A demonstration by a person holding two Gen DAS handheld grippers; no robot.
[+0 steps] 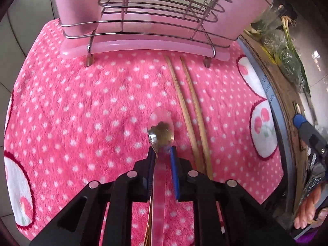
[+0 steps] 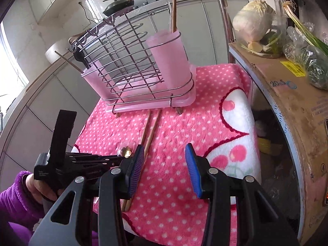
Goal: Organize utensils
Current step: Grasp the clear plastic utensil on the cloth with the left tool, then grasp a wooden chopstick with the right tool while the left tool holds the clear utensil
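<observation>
Partly done, by the look of it. Already standing in the wire utensil rack (image 2: 131,65) at upper centre of the right wrist view: one chopstick (image 2: 174,4) upright in the right-hand pink cup (image 2: 170,59), another chopstick (image 2: 68,61) leaning out of the left-hand pink cup (image 2: 92,82). Still out on the pink polka-dot towel (image 1: 82,106): a pair of bamboo chopsticks (image 1: 190,119) and two stacked spoons, a clear plastic spoon (image 1: 161,114) on top of a metal spoon (image 1: 162,137).

Left gripper (image 1: 162,157) low over the towel at lower centre of the left wrist view, jaws nearly together and straddling both spoon handles just behind the bowls. Blue pads close against the handles on either side, a firm clamp likely but contact on the right pad hard to confirm. Spoons not visibly lifted off the towel.

Long axis of the spoons running straight up the left wrist frame, bowls toward the rack at the top, handles back toward the bottom edge under the gripper. Chopsticks lying side by side just right of the spoons, slanting from the rack's foot at upper centre down toward lower right, nearly parallel to the spoons and close to but not touching them.

Right gripper (image 2: 164,168) at lower centre of its own view, jaws apart and empty, hovering over the towel just right of the chopsticks' near ends.

Left to do, judged from this: lifting the spoons into a cup, then the last two chopsticks.
</observation>
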